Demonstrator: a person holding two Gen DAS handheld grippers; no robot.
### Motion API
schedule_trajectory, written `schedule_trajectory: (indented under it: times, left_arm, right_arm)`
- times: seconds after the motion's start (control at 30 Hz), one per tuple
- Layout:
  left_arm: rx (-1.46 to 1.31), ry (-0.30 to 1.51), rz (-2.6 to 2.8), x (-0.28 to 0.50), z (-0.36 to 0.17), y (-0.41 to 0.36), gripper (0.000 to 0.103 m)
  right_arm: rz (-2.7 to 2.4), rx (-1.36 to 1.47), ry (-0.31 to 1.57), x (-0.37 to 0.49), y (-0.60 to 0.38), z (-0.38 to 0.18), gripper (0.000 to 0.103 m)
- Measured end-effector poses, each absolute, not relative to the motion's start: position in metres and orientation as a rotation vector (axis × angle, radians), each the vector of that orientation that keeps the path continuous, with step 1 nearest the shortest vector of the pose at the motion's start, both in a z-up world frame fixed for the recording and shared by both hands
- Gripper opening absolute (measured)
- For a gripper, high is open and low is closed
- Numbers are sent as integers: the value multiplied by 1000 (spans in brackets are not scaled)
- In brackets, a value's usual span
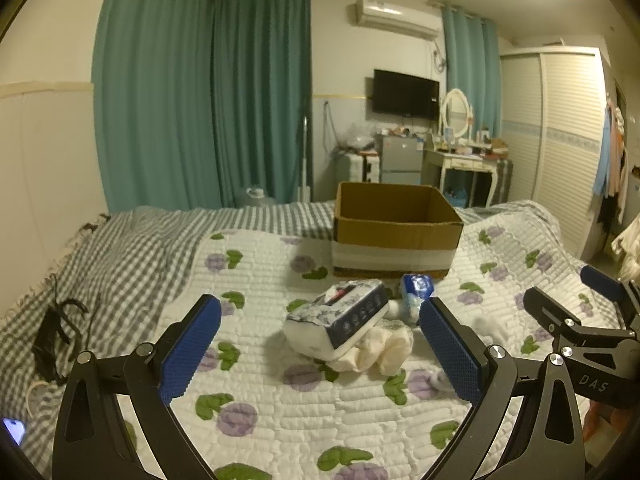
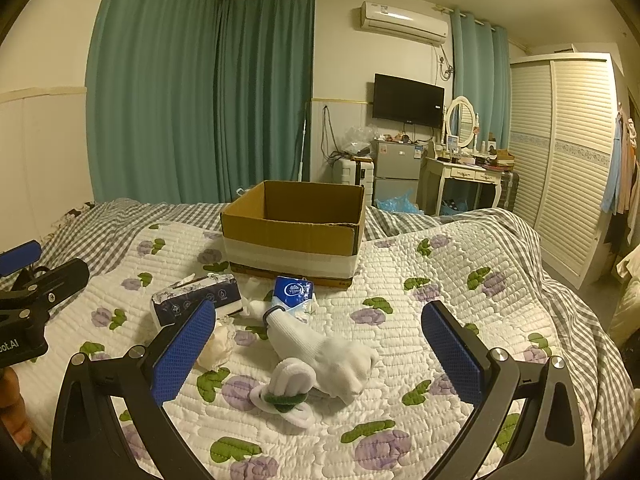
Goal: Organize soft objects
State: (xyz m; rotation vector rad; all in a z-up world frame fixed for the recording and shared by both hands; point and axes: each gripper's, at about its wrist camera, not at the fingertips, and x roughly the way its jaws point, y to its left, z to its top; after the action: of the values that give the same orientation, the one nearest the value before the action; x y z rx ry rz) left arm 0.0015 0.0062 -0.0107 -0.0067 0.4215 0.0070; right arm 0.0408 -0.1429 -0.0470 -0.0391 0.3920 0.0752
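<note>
A quilt [image 2: 460, 264] with purple flowers covers the bed, teal curtains [image 2: 200, 92] behind. An open cardboard box [image 2: 294, 236] stands on it; the tissue pack [image 1: 340, 318] and white socks [image 2: 320, 364] lie just before it. The left gripper [image 1: 320, 344] and right gripper [image 2: 318, 354] hover wide open, holding nothing.

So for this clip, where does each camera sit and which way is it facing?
Left wrist: on the left gripper, over the quilt, facing the tissue pack and cardboard box; own open fingers, plus the right gripper at right.
Right wrist: on the right gripper, facing white socks and box; own open fingers, left gripper at left.
Shared: box, tissue pack, blue packet, TV.
</note>
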Motion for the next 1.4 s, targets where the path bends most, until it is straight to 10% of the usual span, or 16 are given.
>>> schedule_trajectory:
  times: [0.93, 1.4]
  left_arm:
    - [-14, 423, -9, 0, -4, 12, 102]
    - [-19, 682, -66, 39, -84, 18, 101]
  right_arm:
    - [86, -75, 420, 32, -125, -29, 103]
    - [96, -85, 768, 89, -104, -122, 89]
